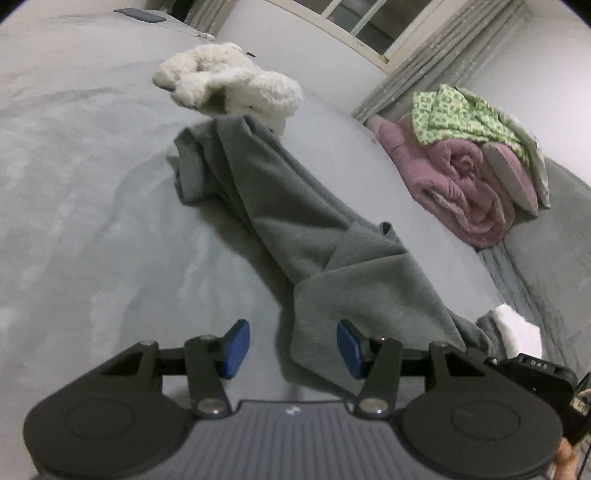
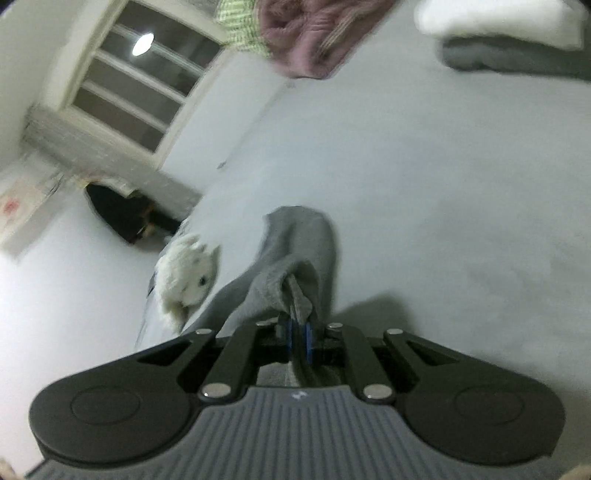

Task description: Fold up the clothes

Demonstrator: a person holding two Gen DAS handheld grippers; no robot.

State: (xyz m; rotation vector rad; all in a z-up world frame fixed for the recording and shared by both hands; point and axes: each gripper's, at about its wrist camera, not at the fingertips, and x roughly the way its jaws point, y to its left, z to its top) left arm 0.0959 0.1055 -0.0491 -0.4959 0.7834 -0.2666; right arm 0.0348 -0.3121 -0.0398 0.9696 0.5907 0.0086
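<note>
On the grey bed (image 1: 92, 206), at the far left of the left wrist view, a dark flat object (image 1: 140, 15) lies near the bed's far edge; next comes a white plush toy (image 1: 229, 83), lying just beyond the far end of the grey garment (image 1: 295, 221); the garment runs as a long, rumpled strip from the toy down towards the camera; its near corner lies between the blue pads (image 1: 236, 347) of the left gripper (image 1: 293, 345), which stands released, the pads apart and not pressing the cloth; further right a rolled pink quilt (image 1: 461, 184) carries a green patterned cloth (image 1: 458, 110); at the right edge a white folded item (image 1: 517, 328) rests on grey fabric. Across the right wrist view, blurred and tilted, a window (image 2: 136, 81) shows at the left; the plush toy sits beside the raised garment; the right gripper (image 2: 299, 339) is clenched on a bunched fold of that garment.
</note>
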